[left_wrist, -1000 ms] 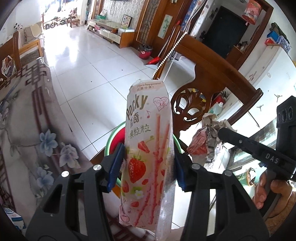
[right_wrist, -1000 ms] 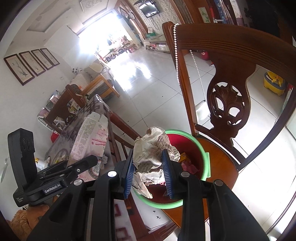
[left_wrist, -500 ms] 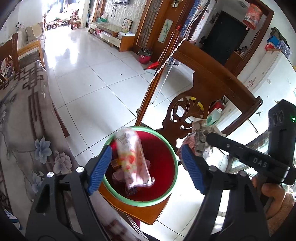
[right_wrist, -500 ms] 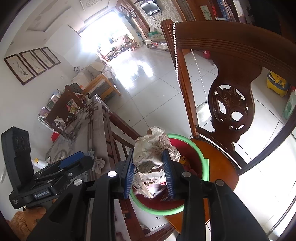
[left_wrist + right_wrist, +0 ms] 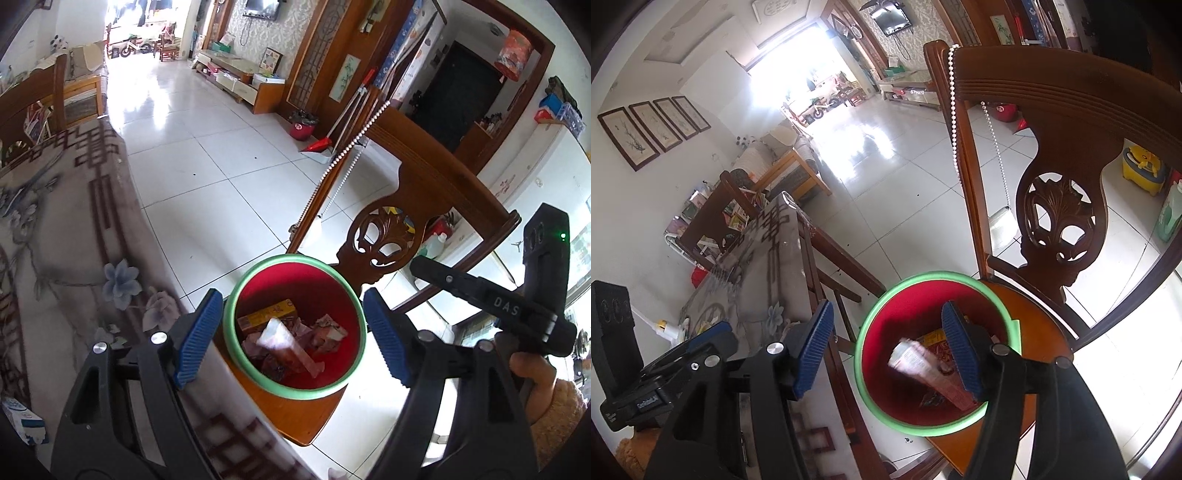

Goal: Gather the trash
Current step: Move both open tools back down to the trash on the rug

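A red bin with a green rim [image 5: 229, 317] [image 5: 863, 332] stands on a wooden chair seat. Inside it lie a pink Pocky box [image 5: 286, 345] [image 5: 925, 365], a wad of crumpled paper [image 5: 328, 329] and a yellow carton [image 5: 266, 315]. My left gripper [image 5: 293, 297] hangs open above the bin with nothing between its blue pads. My right gripper [image 5: 887, 308] is also over the bin, its jaws opening and empty. Each gripper shows at the edge of the other's view: the right gripper [image 5: 421, 264] and the left gripper [image 5: 713, 332].
The carved chair back [image 5: 413, 206] [image 5: 1060, 206], with a bead string hung on it, rises just behind the bin. A table under a flowered cloth [image 5: 66, 258] [image 5: 764, 258] runs along the left. White tiled floor lies beyond.
The left gripper opened and the Pocky box dropped into the bin. The right gripper then opened and its crumpled paper fell in too.
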Demonstrator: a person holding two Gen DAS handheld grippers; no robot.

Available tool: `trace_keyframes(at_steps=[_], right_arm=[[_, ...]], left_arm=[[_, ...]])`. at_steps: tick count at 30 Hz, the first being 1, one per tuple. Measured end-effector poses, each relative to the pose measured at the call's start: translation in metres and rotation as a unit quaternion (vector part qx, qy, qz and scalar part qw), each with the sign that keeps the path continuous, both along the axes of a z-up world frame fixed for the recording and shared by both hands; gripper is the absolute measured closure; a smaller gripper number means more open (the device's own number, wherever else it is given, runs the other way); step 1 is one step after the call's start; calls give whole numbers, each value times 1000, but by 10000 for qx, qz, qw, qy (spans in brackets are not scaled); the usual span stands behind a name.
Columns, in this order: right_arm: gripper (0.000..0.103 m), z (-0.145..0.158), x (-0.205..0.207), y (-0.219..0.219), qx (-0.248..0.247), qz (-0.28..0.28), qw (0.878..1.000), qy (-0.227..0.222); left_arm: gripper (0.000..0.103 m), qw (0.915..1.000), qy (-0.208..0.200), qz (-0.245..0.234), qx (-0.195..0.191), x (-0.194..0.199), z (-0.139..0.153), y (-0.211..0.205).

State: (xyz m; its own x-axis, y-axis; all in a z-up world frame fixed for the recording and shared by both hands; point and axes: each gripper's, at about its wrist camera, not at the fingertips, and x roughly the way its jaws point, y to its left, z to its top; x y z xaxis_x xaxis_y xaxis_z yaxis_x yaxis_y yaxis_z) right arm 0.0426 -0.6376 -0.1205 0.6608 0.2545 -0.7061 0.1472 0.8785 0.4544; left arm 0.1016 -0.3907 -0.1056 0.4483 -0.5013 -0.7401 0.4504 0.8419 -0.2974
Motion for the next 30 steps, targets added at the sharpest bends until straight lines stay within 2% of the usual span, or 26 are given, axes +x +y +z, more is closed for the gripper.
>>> trace_keyframes(at_steps=[4, 12, 23, 30], right_arm=[[43, 1, 0, 17, -54, 40, 10000, 26], [43, -2, 2, 77, -131, 218, 9996, 135], [43, 2, -8, 211, -267, 755, 9966, 175], [43, 3, -22, 273, -251, 876, 9957, 172]], left_arm=[[27, 9999, -36, 102, -36, -4, 2, 23], [27, 9987, 16, 484, -149, -15, 0, 100], [27, 9935, 118, 1134, -77, -38, -8, 254], [27, 9855, 345, 1650, 168, -58, -32, 347]])
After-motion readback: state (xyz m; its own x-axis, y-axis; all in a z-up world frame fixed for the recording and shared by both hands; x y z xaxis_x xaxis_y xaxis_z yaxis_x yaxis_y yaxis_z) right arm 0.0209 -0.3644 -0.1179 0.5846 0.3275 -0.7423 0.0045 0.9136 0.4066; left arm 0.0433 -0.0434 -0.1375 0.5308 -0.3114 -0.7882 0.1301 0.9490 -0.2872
